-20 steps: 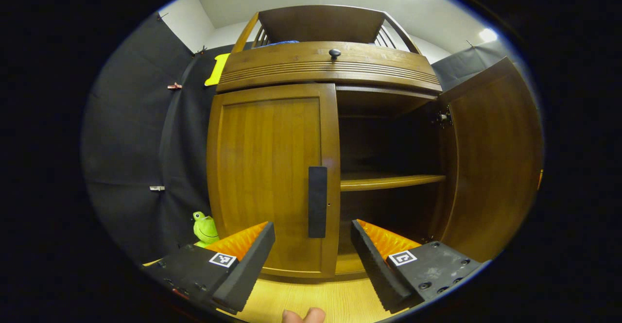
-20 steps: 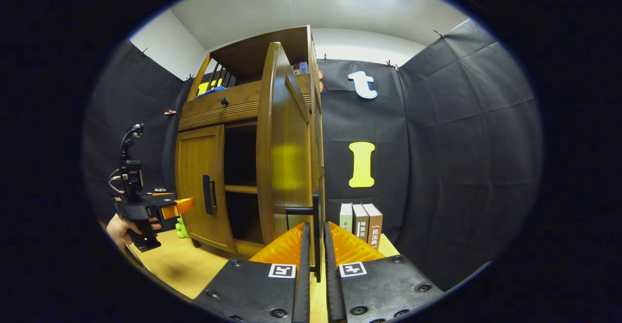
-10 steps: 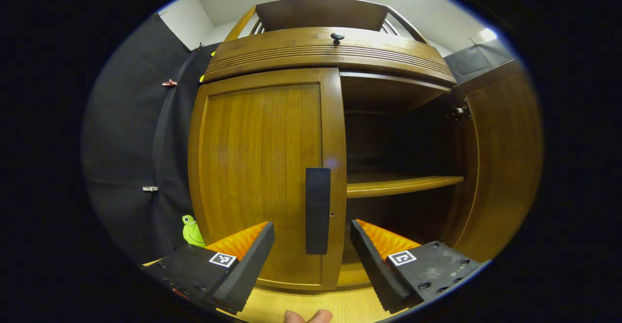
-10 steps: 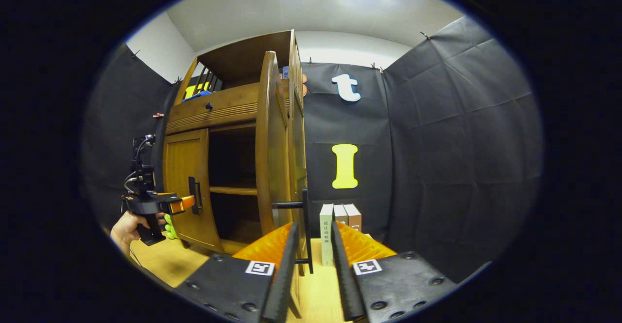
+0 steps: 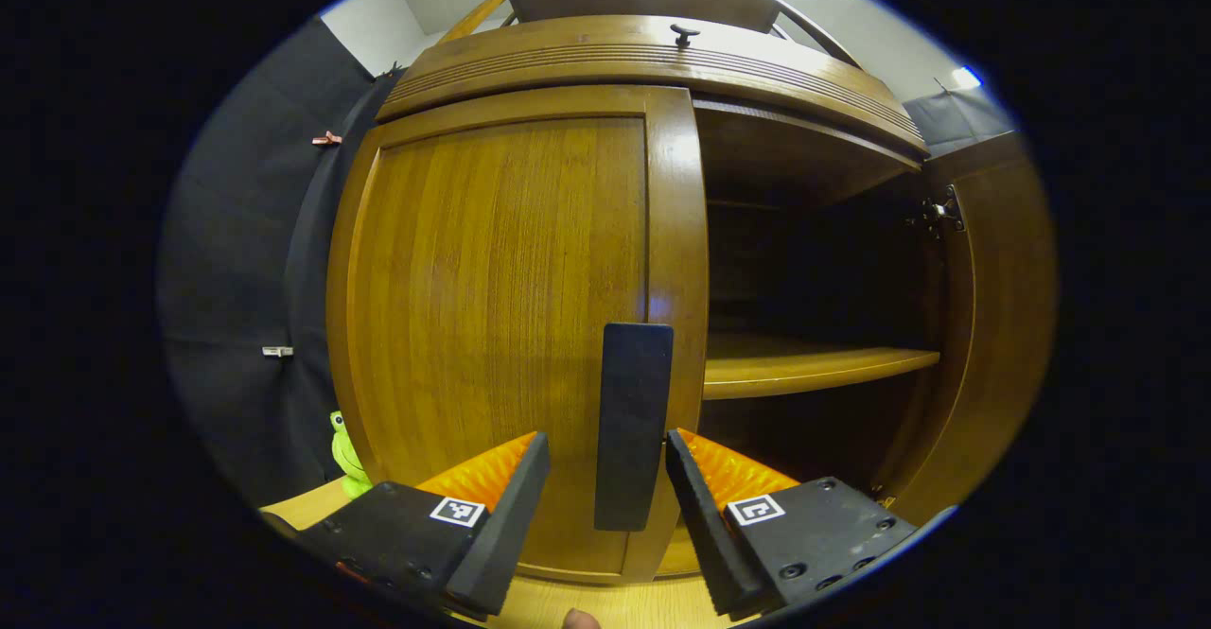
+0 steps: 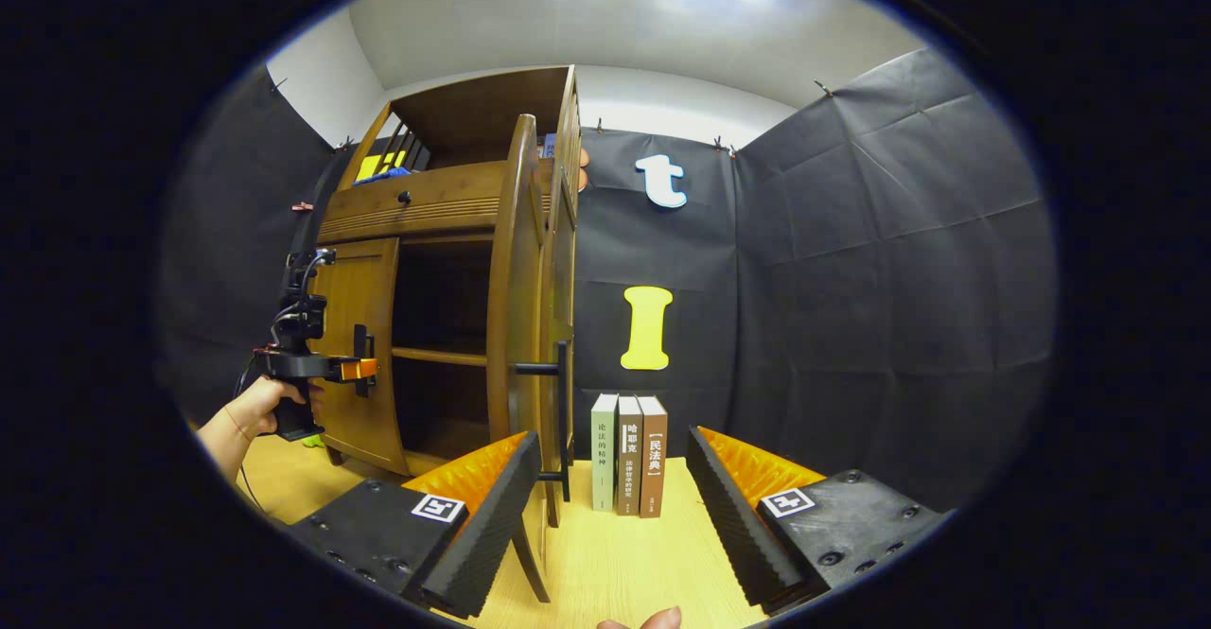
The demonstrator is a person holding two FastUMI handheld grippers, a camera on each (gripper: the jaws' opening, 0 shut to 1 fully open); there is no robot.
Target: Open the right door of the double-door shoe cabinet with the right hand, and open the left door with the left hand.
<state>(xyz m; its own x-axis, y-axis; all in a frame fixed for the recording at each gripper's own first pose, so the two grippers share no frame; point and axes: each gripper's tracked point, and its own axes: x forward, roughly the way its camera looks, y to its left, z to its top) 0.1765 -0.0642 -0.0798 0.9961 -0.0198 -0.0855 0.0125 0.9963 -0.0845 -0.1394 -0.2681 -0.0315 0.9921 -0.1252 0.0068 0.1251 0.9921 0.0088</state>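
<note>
The wooden shoe cabinet's left door [image 5: 511, 326] is closed. Its black vertical handle [image 5: 632, 426] stands between the spread fingers of my left gripper [image 5: 601, 520], which is open and does not press on it. The right door [image 5: 1003, 326] hangs wide open, baring a dark inside with one shelf [image 5: 814, 364]. In the right gripper view that door [image 6: 516, 326] is seen edge-on, and its black handle [image 6: 563, 421] is just beyond the left finger of my right gripper [image 6: 605, 525], open and holding nothing. Farther left, a hand [image 6: 251, 411] holds the left gripper [image 6: 322, 366] at the left door's handle.
Three upright books [image 6: 629, 454] stand on the light wooden floor [image 6: 605, 563] right of the open door. A green toy frog [image 5: 345, 454] sits at the cabinet's left foot. A drawer with a dark knob [image 5: 683, 35] runs across the cabinet's top. Black cloth walls surround the booth.
My left gripper has moved in until the left door's handle sits between its fingers. My right gripper has opened, let go of the right door's handle and drawn back.
</note>
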